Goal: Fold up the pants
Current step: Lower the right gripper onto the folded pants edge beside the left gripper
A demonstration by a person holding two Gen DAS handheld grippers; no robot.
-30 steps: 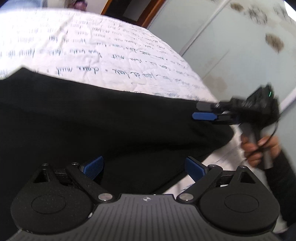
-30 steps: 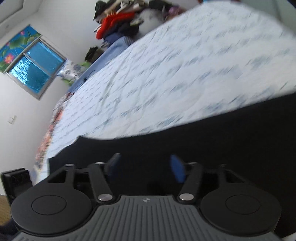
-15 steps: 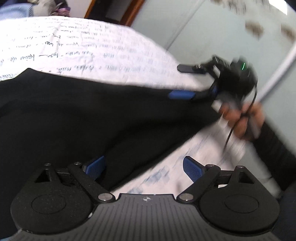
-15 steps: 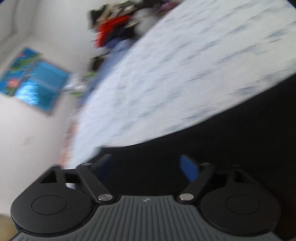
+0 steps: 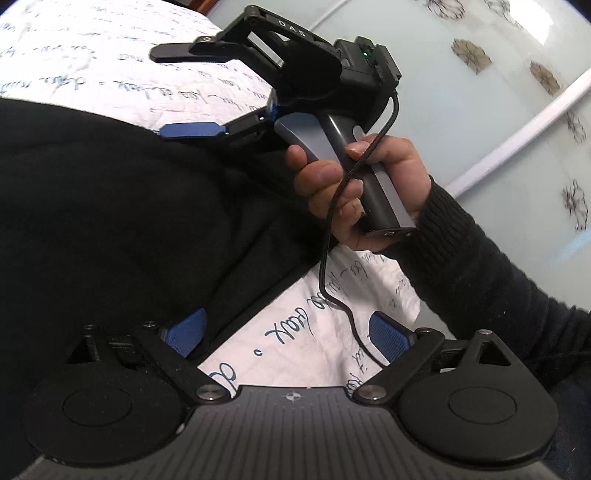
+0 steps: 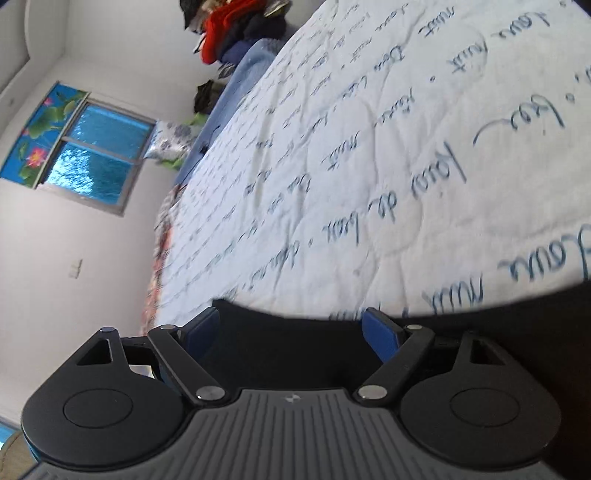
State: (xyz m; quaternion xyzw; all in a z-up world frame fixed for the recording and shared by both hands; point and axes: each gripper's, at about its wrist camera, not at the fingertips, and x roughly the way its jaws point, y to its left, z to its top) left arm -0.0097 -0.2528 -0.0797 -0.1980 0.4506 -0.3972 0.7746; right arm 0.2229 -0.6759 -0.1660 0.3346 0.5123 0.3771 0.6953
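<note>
Black pants lie on a white bedspread printed with blue handwriting. My left gripper is open at the pants' near edge, its left pad over the black cloth and its right pad over the bedspread. My right gripper, held in a hand, shows in the left wrist view, open wide at the pants' far edge with its lower blue pad on the cloth. In the right wrist view the right gripper is open over the pants' edge.
A pale wardrobe door with flower prints stands close on the right. Across the bed a pile of clothes sits at the far end, with a blue window in the left wall.
The right gripper has come much closer in the left wrist view and risen at the pants' far edge, jaws spread wide. The left gripper has shifted right, so bedspread now shows between its pads.
</note>
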